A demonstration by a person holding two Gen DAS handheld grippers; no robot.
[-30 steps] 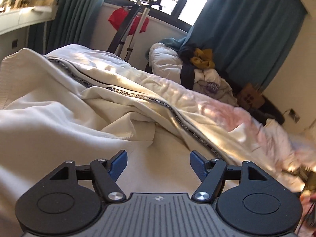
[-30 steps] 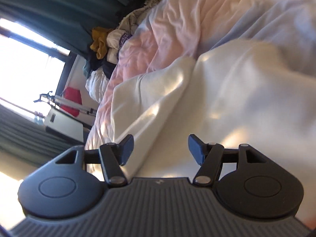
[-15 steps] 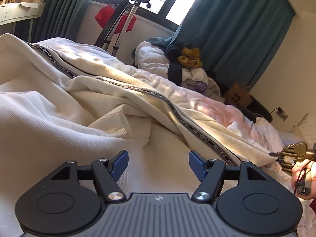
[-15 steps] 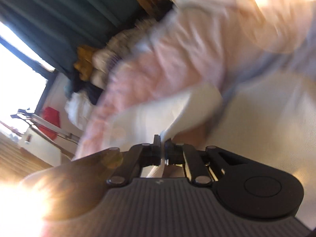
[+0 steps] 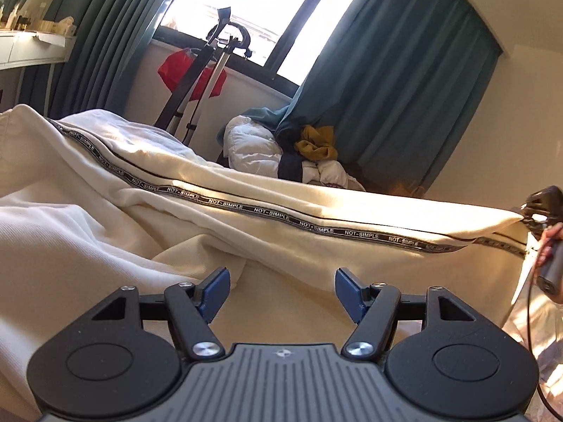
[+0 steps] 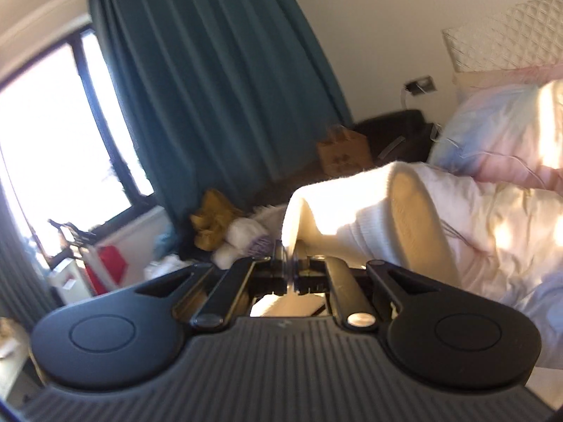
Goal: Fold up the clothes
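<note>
Sunlight from a wide window falls across a bed with pink and white bedding. Teal curtains hang at both sides of the window, and a heap of other clothes is seen beyond the bed.

One cream garment is spread over the bed. One black band with white letters runs along it. The long axis of the garment follows this band, from far left to near right in the left wrist view.

One end of the garment is lifted at the right. It is pinched by the right gripper, whose jaws are clenched on the cloth. In the right wrist view, the cloth is seen rising from between the jaws and folding over. The same gripper is seen at the right edge of the left wrist view, held in a hand.

The left gripper is held low over the cream cloth. Its jaws are spread wide and nothing is held between them. Cloth lies straight ahead of them and below them, with a rumpled fold just ahead and to the left. The band lies farther ahead, running crosswise.

The right gripper is at the lifted end. The left gripper is nearer the middle of the garment. How far the folding has gone cannot be told.

Counted: one garment on the bed, one band, two grippers, one hand in view.
</note>
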